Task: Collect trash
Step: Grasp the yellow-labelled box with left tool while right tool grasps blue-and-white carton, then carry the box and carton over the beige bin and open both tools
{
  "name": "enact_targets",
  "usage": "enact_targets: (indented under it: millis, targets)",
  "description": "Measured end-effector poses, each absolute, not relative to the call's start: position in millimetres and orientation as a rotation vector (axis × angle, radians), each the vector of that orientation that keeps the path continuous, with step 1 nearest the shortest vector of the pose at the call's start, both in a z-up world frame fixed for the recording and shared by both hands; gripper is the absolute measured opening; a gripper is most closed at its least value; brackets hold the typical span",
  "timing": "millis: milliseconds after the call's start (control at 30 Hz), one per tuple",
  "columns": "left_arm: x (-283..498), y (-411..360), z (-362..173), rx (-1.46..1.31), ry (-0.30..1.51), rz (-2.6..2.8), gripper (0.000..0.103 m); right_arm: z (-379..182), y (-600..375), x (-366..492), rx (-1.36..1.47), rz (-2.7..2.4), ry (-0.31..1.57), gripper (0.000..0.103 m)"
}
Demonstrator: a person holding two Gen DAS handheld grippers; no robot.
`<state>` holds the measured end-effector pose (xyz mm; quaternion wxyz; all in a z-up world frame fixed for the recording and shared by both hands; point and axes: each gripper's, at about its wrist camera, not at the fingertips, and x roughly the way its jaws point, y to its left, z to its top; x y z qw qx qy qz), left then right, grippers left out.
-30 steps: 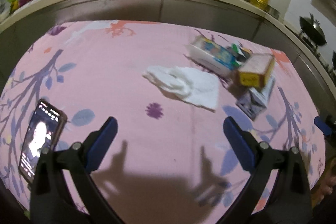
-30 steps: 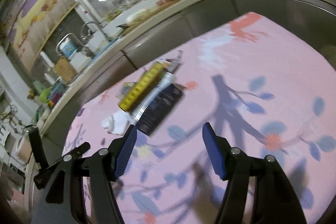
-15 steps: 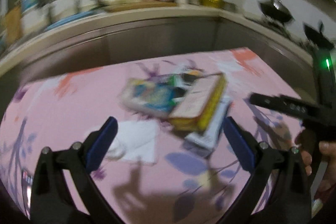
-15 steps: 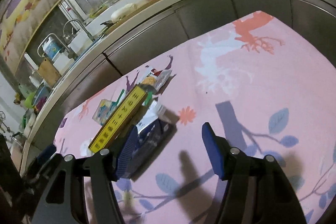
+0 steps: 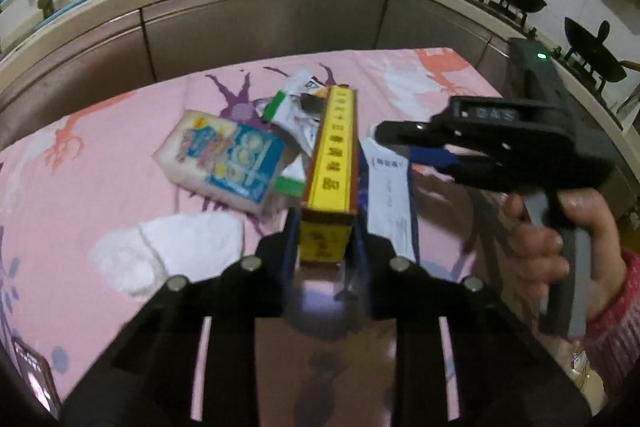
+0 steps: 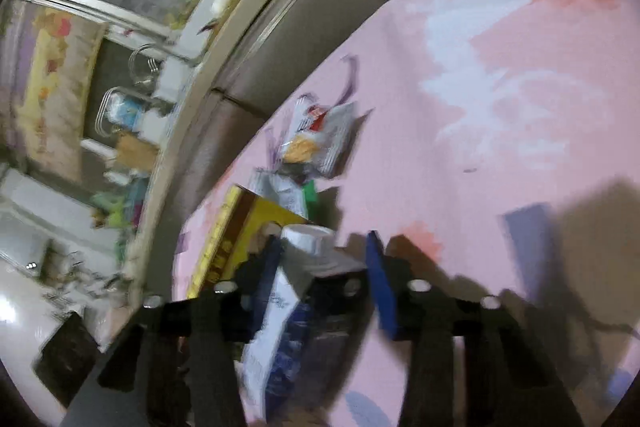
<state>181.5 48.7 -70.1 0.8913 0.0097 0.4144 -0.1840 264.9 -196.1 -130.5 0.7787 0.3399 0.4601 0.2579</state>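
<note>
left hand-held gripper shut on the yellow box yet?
Yes. In the left wrist view the left hand-held gripper has both fingers pressed against the near end of the yellow box.

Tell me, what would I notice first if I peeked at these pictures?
Probably the long yellow box, pinched at its near end by the left gripper over the pink flowery tablecloth. Beside it, the right gripper straddles a blue-and-white carton, with a blue tissue pack lying to the left.

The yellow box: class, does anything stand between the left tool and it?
No. The left tool is already shut on the near end of the yellow box, with nothing between them; the carton lies just right of it.
</note>
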Motion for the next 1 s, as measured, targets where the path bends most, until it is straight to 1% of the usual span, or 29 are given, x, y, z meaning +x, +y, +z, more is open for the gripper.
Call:
enact_targets:
  millis: [133, 267, 500, 533, 600, 633, 700, 733, 767, 800, 833, 900, 1000]
  targets:
    - [152.4, 70.6, -66.2, -0.045, 0.850, -0.389, 0.024, -112.5, -204.2, 241.8, 0.698, 0.589, 0.949, 0.025]
    - [119.5, 92.5, -73.5, -0.131, 0.878, -0.406, 0.024, -101.6, -228.6, 202.0, 0.690, 0.572, 0.901, 0.025]
    - [74.8, 102.5, -97.4, -0.128, 0.943, -0.382, 0.024, -124.8, -294.1, 139.2, 0.848, 0.481, 0.882, 0.025]
    - [72.0, 104.9, -100.5, -0.125, 0.953, -0.365, 0.026, -129.3, -298.8, 132.5, 0.862, 0.474, 0.888, 0.025]
    - [71.6, 107.7, -108.4, -0.136, 0.990, -0.335, 0.051, -138.6, -304.5, 121.2, 0.880, 0.459, 0.910, 0.025]
    - [72.4, 109.3, -109.2, -0.148, 0.993, -0.317, 0.054, -141.2, -306.3, 117.1, 0.884, 0.459, 0.912, 0.025]
    - [74.1, 109.3, -104.3, -0.148, 0.976, -0.304, 0.057, -143.9, -305.5, 108.3, 0.873, 0.473, 0.921, 0.026]
    - [75.0, 107.6, -100.5, -0.141, 0.967, -0.303, 0.060, -143.6, -303.5, 105.4, 0.863, 0.478, 0.923, 0.028]
    - [76.1, 105.9, -96.7, -0.134, 0.954, -0.298, 0.065, -142.8, -301.2, 102.8, 0.852, 0.486, 0.921, 0.031]
    - [77.6, 104.5, -93.6, -0.128, 0.943, -0.294, 0.068, -140.9, -298.5, 99.3, 0.833, 0.497, 0.912, 0.039]
    - [80.5, 101.9, -90.4, -0.116, 0.933, -0.291, 0.068, -138.2, -295.4, 96.5, 0.810, 0.501, 0.902, 0.049]
    - [87.5, 95.2, -88.0, -0.079, 0.932, -0.281, 0.068, -133.7, -289.9, 92.5, 0.750, 0.493, 0.884, 0.057]
    - [101.4, 83.6, -92.1, -0.027, 0.948, -0.254, 0.068, -136.2, -287.3, 94.2, 0.753, 0.485, 0.889, 0.057]
